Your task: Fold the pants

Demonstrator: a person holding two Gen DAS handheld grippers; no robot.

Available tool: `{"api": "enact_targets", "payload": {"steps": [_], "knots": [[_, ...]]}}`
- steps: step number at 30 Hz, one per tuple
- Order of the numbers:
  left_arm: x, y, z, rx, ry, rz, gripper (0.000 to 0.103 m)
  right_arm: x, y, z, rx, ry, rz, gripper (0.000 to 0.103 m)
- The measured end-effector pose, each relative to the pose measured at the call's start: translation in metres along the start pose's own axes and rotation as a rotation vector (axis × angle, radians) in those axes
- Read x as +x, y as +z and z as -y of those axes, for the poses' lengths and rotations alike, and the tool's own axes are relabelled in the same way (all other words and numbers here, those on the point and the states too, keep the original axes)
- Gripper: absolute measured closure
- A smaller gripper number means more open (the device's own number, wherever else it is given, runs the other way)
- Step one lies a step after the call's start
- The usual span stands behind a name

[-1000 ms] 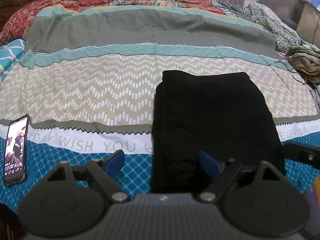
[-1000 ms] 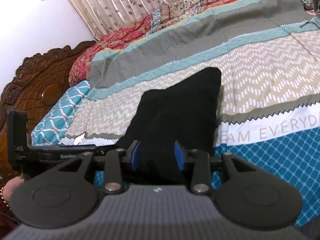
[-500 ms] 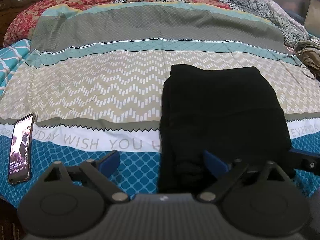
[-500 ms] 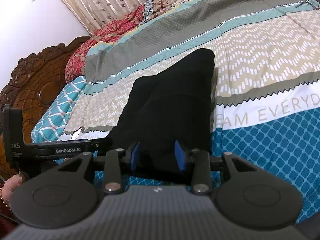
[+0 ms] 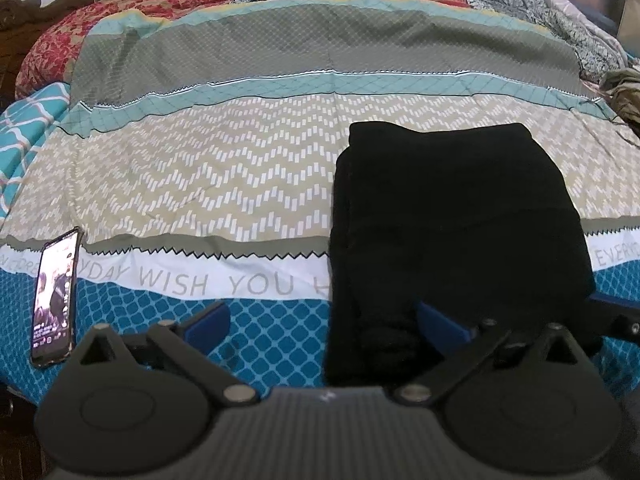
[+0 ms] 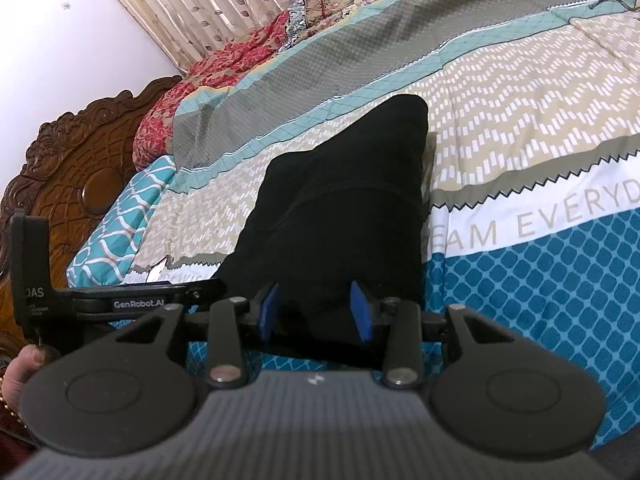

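Note:
Black pants (image 5: 452,220), folded into a thick rectangle, lie on the patterned bedspread (image 5: 240,184). My left gripper (image 5: 320,320) is at their near left corner with its jaws opening wide. One blue pad (image 5: 436,320) lies over the black cloth and the other is over the blue bedspread, so nothing is pressed. In the right wrist view the pants (image 6: 340,200) run away from my right gripper (image 6: 316,308). The pants' near edge fills the gap between its blue pads (image 6: 362,312), and these jaws are opening slightly. The left gripper's body (image 6: 140,302) shows at the left there.
A lit phone (image 5: 54,300) lies on the bedspread at the near left. A carved wooden headboard (image 6: 60,184) stands at the left, and a hand (image 6: 20,368) shows below it. Red floral bedding (image 5: 160,4) is at the back and crumpled clothes (image 5: 624,92) at the far right.
My left gripper's jaws have spread much wider and its view has tipped down a little. The right pads have parted slightly, and the pants' near end has sunk flatter onto the bed.

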State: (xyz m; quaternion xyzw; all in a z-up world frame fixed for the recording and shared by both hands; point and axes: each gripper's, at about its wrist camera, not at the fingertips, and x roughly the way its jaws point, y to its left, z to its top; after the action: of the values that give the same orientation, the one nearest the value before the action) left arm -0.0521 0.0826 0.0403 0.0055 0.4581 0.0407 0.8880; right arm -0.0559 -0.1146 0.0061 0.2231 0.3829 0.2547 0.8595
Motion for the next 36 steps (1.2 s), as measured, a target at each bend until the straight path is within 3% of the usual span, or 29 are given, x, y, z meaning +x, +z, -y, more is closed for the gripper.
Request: {"api": "enact_targets", "payload": {"steps": [11, 24, 36], "knots": [[-0.003, 0.0, 0.014, 0.072, 0.066, 0.019, 0.0, 0.001, -0.001, -0.002, 0.003, 0.008, 0.001, 0.054], [-0.003, 0.006, 0.012, 0.055, 0.058, -0.037, 0.0, 0.0, 0.0, -0.001, 0.005, 0.011, 0.0, 0.054], [-0.003, 0.007, 0.014, 0.075, 0.073, -0.04, 0.0, 0.0, -0.001, -0.001, 0.005, 0.011, 0.001, 0.054]]}}
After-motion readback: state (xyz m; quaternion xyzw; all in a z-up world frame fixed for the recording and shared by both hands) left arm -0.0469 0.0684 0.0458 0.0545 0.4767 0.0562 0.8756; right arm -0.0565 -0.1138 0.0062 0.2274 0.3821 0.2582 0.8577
